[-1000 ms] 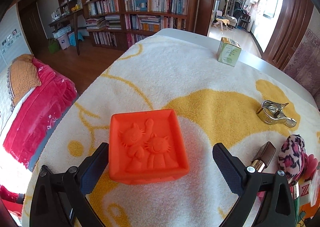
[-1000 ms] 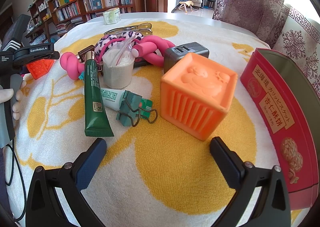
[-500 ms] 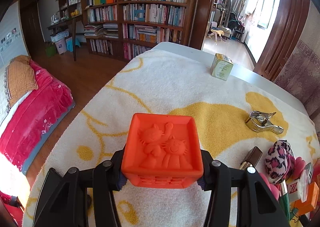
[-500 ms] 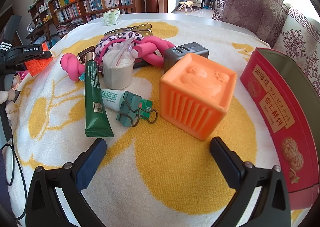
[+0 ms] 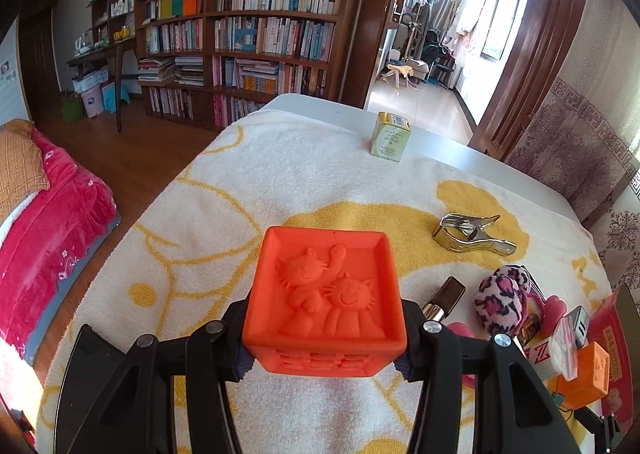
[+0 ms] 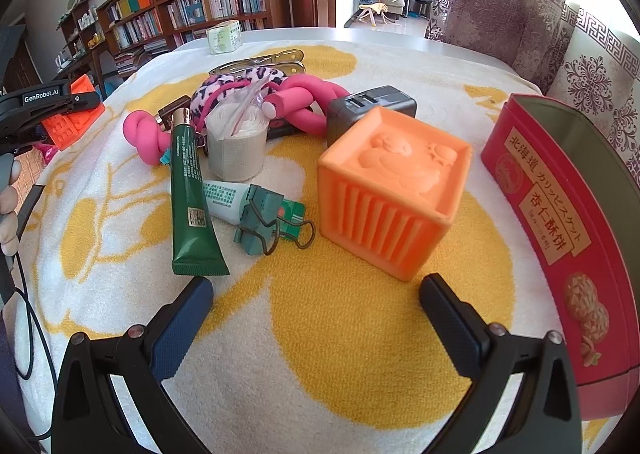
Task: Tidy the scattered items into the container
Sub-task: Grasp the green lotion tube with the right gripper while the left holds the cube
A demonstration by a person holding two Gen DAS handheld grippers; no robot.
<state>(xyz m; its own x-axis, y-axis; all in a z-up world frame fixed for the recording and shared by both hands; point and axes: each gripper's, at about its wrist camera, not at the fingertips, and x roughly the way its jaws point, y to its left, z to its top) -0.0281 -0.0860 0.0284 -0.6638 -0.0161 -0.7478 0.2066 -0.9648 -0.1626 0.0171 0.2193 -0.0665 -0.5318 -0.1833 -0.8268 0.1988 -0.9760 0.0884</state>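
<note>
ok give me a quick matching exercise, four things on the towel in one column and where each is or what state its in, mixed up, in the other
1. red-orange cat block
2. green tube
3. red tin
4. right gripper

a. open, nothing between its fingers
b. clamped in the left gripper
c. lying flat beside the binder clips
d. standing at the right edge of the towel

Pairs: 1-b, 2-c, 3-d, 4-a

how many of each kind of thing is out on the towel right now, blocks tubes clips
Rubber blocks: 2, red-orange block and light orange block
Tubes: 2, green tube and small white tube
Clips: 2, metal clip and green binder clip
Total: 6
</note>
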